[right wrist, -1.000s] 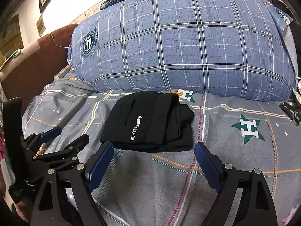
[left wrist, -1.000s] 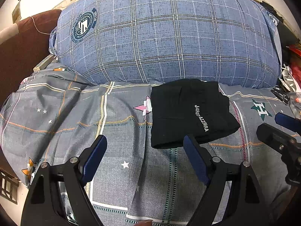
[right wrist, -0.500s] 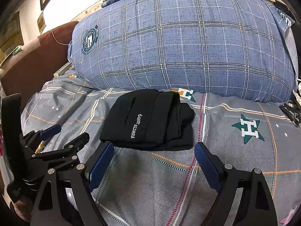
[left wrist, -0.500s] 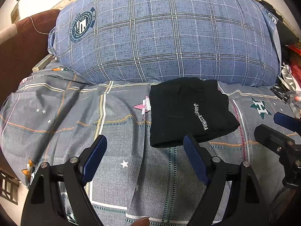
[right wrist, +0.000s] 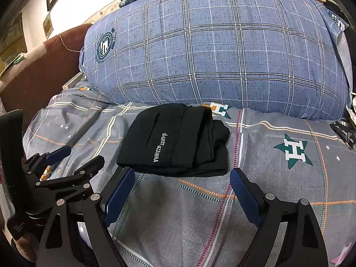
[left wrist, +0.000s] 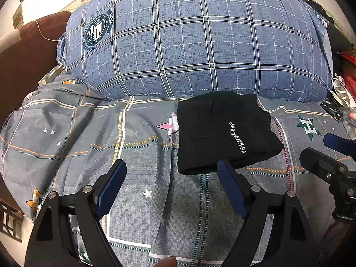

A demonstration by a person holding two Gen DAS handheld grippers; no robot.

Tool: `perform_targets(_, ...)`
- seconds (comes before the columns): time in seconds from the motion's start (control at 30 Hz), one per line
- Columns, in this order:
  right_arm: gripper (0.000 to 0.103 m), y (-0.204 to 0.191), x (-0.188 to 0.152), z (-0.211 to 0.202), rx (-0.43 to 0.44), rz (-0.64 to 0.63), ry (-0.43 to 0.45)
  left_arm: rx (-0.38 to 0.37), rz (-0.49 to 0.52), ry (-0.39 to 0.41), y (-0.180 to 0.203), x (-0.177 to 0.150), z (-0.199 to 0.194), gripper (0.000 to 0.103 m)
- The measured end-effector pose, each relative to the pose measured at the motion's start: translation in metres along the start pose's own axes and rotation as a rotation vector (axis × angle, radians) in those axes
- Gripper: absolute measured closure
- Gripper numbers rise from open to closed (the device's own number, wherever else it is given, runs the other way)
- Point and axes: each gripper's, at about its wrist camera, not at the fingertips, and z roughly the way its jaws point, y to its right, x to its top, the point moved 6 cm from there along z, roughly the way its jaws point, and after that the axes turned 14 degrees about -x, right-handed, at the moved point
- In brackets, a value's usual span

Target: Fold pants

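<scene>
Pants (left wrist: pixel 224 131), black with white lettering, lie folded into a compact stack on the grey patterned bedsheet (left wrist: pixel 133 155), just near of the big blue plaid pillow (left wrist: pixel 195 44). The left gripper (left wrist: pixel 171 178) hangs near of the stack with its jaws spread wide, grasping nothing. The right gripper (right wrist: pixel 182 182) hovers likewise, released, its blue pads (right wrist: pixel 120 191) apart and clear of the fabric.

Black pants (left wrist: pixel 224 131), blue plaid pillow (left wrist: pixel 191 42), seemingly grey star-print sheet (left wrist: pixel 84 133)
</scene>
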Motion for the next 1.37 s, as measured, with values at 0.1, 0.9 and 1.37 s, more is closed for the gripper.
perform_targets(0.1,0.014,0.0,-0.001,0.001,0.0,0.002,-0.003,-0.001,0.002,-0.001,0.0,0.0,0.0,0.019)
perform_targets(0.9,0.014,0.004,-0.002,0.004,-0.007,0.012,-0.011,-0.006,0.001,-0.002,0.0,0.001,0.001,0.019)
perform_targets(1.37,0.014,0.007,-0.005,0.017,-0.032,0.029,-0.043,0.002,0.027,-0.013,0.004,-0.003,0.016,0.019)
